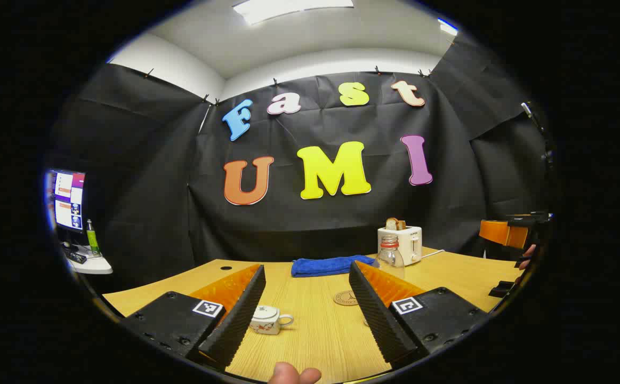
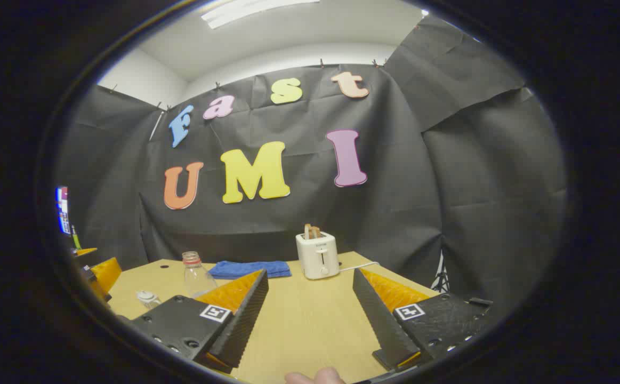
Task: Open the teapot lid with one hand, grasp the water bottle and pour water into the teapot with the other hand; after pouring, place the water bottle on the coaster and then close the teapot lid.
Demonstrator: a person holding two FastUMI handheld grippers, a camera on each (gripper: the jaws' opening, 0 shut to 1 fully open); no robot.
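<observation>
The left gripper [image 1: 307, 314] stood with its jaws spread wide and nothing between them, held low above the wooden table [image 1: 315, 341]. A fingertip [image 1: 294, 375] of the person's hand showed at the bottom edge of the left gripper view. Just past the near finger on the left side sat the small white teapot [image 1: 270, 319], its lid on and partly hidden by that finger. Farther on, between the two fingers, lay the round coaster [image 1: 346, 297], bare. Beyond the coaster stood the clear water bottle [image 1: 391, 255], upright and uncapped, just beside a white toaster [image 1: 401, 242] with bread in its slots. A blue cloth [image 1: 328, 265] lay folded to the left of the bottle. At the far right edge of that view the other gripper was seen in part.

The right gripper [image 2: 310, 314] was likewise released, jaws wide apart over bare table, grasping nothing. In the right gripper view the bottle [image 2: 194, 274] rose behind the left finger, with the blue cloth [image 2: 248, 269] and toaster [image 2: 317, 255] farther back
</observation>
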